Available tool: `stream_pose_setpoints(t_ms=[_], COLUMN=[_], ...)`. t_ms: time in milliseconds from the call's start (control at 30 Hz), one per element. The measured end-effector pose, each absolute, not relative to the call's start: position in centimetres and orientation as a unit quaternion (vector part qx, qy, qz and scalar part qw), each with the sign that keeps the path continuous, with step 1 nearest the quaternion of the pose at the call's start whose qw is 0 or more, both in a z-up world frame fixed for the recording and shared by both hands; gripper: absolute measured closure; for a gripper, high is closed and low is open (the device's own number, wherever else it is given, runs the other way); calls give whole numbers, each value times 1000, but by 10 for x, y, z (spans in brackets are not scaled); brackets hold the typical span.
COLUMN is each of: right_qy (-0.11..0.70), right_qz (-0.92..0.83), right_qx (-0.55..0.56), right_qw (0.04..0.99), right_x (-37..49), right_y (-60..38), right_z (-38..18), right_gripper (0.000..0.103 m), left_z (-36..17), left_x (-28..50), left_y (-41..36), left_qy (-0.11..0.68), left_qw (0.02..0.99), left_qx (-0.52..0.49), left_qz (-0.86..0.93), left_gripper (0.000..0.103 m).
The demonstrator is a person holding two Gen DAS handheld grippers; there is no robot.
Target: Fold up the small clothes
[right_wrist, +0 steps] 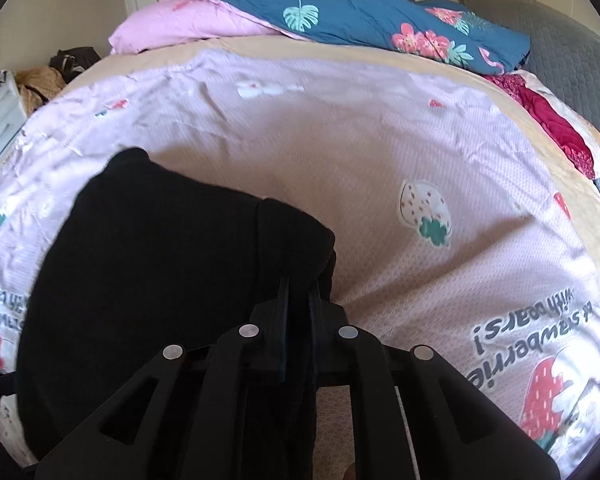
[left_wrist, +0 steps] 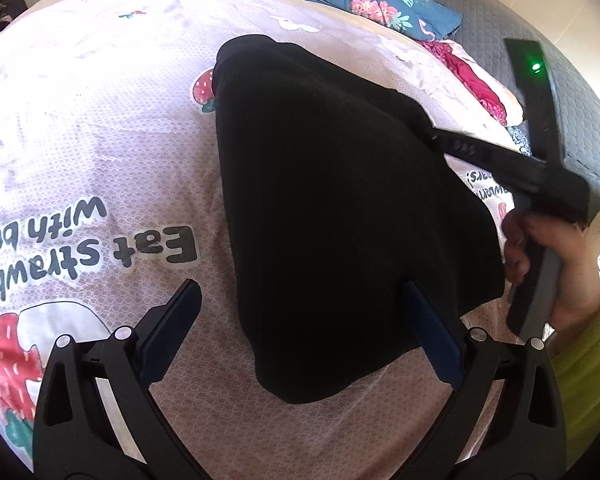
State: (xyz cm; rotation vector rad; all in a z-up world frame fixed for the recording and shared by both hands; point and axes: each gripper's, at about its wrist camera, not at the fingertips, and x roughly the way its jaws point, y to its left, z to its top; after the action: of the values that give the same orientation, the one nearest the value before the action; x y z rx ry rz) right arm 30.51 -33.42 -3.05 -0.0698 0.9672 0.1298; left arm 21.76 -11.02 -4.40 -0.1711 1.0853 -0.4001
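Right wrist: right claw [right_wrist: 300,304] clamps black garment [right_wrist: 152,280] edge; left claw [left_wrist: 300,320] spread w/ garment between.

We count 1 black garment [left_wrist: 332,208], 2 grippers, left [left_wrist: 300,312] & right [right_wrist: 300,280], 1 pink strawberry sheet [right_wrist: 380,152], 1 blue floral quilt [right_wrist: 380,20], 1 hand [left_wrist: 556,264].

Right gripper [right_wrist: 300,276] fingers' [right_wrist: 285,300] tips buried in black garment [right_wrist: 160,280] fold; garment's folds unreadable.
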Motion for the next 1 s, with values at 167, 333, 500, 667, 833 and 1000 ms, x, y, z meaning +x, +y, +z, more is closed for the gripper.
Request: stream_pose_setpoints(t_ms=[167,333,500,667,833,1000], right_qy=[469,465,451,429,401,371], right_qz=[40,45,51,62,79,92], right_qx=[-21,7,22,42,52,62], right_qw=[882,884,891,900,911,922], right_x=[304,292,271,246,214,173], right_y=[-341,-355,-366,-375,-380,-383], right_z=[-33,-21,-3,21,50,70], right_gripper=[68,46,17,8,5,5], left_z=[-44,-41,-34,-25,-8,13], left_x=[213,210,204,196,184,165], left_y=[-108,-108,-108,-107,-102,-93], left_qy=[511,510,506,499,482,457], left_qw=[836,838,842,848,858,873], left_qx=[-77,-73,-69,-65,-65,-69], left_qz=[-185,-181,-175,-169,-163,-155], left_gripper=[9,9,9,9,9,9])
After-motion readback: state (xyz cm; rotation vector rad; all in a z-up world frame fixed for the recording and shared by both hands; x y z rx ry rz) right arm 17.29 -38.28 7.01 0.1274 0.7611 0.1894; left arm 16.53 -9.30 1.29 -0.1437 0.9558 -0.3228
